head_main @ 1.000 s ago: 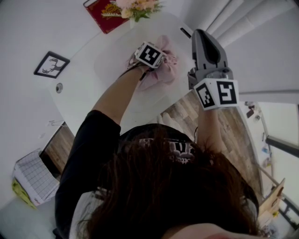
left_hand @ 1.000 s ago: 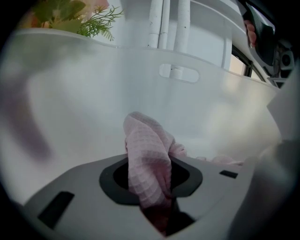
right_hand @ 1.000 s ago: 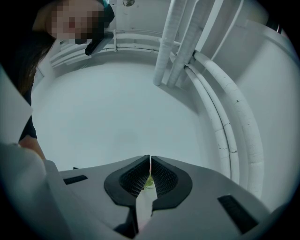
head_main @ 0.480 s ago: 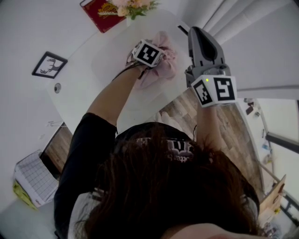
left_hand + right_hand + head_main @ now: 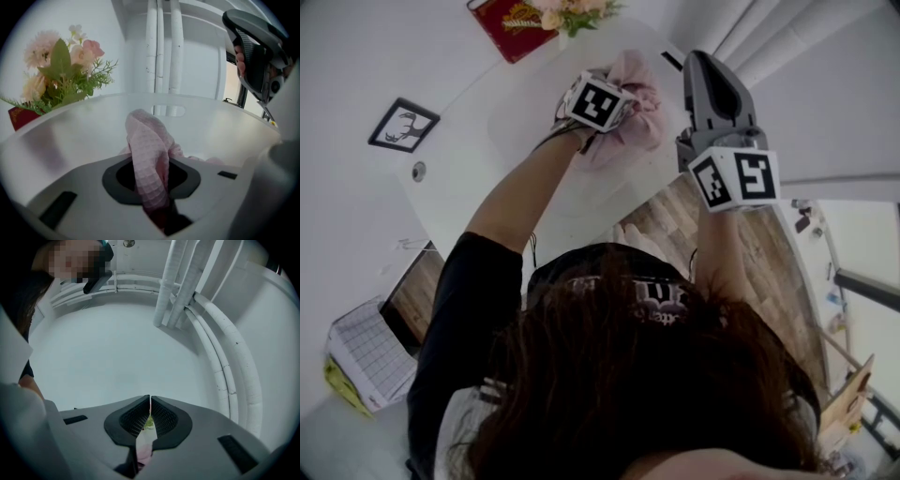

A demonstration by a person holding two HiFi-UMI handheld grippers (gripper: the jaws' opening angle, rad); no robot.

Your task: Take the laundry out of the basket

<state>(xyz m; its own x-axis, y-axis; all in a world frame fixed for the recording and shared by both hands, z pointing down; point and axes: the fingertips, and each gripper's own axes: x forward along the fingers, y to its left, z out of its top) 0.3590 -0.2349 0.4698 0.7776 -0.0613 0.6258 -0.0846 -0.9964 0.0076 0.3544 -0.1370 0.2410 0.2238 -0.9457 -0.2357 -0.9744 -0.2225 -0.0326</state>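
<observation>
Nothing here reads as a word or a number. The left marker cube (image 5: pixel 598 103) shows a black-and-white square pattern, blocky shapes and no letters. It's the same with the right marker cube (image 5: pixel 736 178): two coded squares, neither one legible as text. The red book (image 5: pixel 508 26) up on the tabletop carries a gold ornament, and any lettering on it is too small to make out. The framed picture (image 5: pixel 403 126) shows only an antler drawing. There's white print on the dark band (image 5: pixel 661 302) on the person's head, blurred and unreadable. The gridded sheet (image 5: pixel 370 356) shows only lines.
</observation>
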